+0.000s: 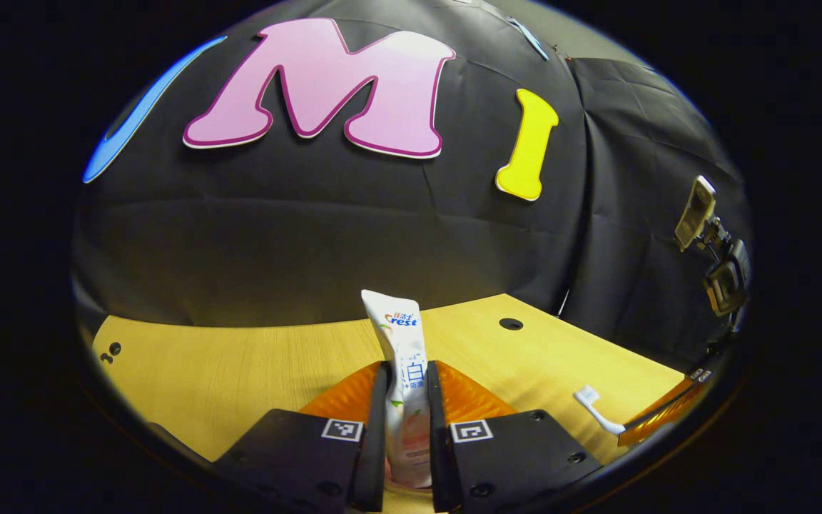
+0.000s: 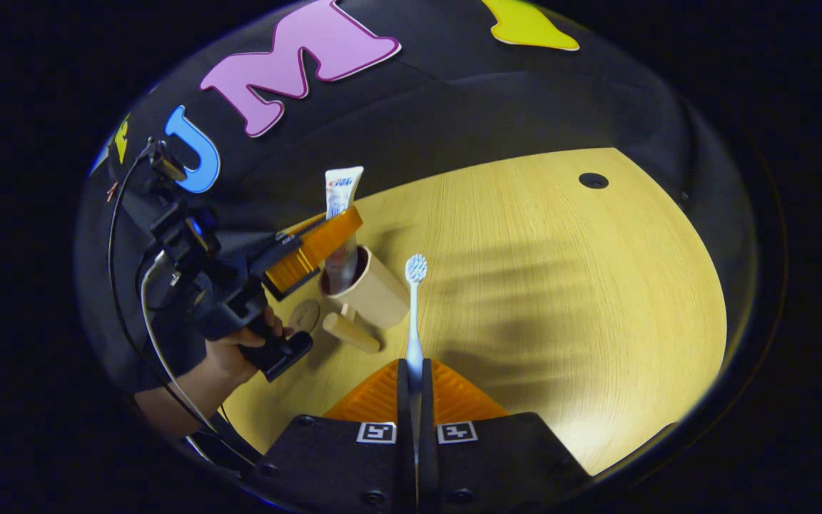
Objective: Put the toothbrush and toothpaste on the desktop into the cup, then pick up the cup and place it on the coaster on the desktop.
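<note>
On the wooden desktop (image 2: 561, 285): 1 cup (image 2: 372, 289), 1 toothpaste tube (image 1: 405, 385), 1 toothbrush (image 2: 414, 314), 1 round coaster (image 2: 305, 315), 2 grippers.

Left gripper (image 1: 407, 417) is closed on the toothpaste, both fingers pressing its sides. Tube stands upright, long axis vertical, flat crimped end up; its lower end sits inside the cup mouth in right gripper view (image 2: 343, 214). Tube is white w/ a blue and red logo up top and a pinkish patch lower down.

Right gripper (image 2: 414, 389) is nearly closed, clamped on the toothbrush handle. Brush runs straight fwd along the fingers, head away from the camera, near the cup's right side, apart from it. Handle white, bristle head pale blue-white.

Cup is beige w/ dark inside, tilted in right gripper view, a stubby handle sticking out toward the camera. Coaster lies flat just left of the cup, near the hand (image 2: 240, 350) holding the left gripper (image 2: 311, 246).

Left gripper view also catches the brush head (image 1: 586, 396) at lower right, plus the right gripper (image 1: 661, 414) at the edge.
</note>
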A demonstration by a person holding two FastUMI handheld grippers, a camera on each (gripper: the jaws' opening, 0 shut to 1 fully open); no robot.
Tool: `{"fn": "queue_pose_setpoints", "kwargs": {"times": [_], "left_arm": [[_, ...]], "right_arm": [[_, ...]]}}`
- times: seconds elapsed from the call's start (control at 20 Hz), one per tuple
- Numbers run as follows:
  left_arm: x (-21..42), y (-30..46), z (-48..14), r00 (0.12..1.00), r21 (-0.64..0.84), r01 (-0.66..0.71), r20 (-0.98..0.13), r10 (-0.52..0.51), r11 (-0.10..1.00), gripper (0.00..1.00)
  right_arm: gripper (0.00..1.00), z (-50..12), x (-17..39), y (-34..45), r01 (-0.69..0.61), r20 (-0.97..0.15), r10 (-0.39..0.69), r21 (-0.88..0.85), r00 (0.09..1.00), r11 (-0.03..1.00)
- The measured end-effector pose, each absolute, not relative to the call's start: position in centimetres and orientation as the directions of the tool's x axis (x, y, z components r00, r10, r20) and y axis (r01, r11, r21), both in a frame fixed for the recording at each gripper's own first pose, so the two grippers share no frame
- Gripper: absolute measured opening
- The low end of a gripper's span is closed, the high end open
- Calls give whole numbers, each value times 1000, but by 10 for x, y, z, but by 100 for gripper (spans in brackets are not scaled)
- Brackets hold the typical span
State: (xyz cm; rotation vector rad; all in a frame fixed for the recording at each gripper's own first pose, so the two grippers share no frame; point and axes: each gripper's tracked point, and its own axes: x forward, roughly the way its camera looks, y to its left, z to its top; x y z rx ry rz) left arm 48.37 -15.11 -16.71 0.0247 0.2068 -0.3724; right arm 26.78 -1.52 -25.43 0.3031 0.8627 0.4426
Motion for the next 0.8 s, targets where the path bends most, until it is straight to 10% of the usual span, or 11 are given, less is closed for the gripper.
{"fn": "queue_pose_setpoints", "kwargs": {"times": [0.1, 0.3, 0.8], "left_arm": [[474, -146, -169, 918, -20, 358, -173, -356, 933, 30], [448, -122, -158, 948, -2, 281, -157, -277, 960, 97], [324, -87, -172, 955, -77, 178, -228, -191, 981, 98]], "right_arm": [[6, -249, 284, -11, -234, -621, 498, 459, 605, 857], [6, -224, 316, 6, -256, -522, 515, 489, 680, 834], [6, -149, 383, 50, -353, -246, 533, 521, 810, 777]]}}
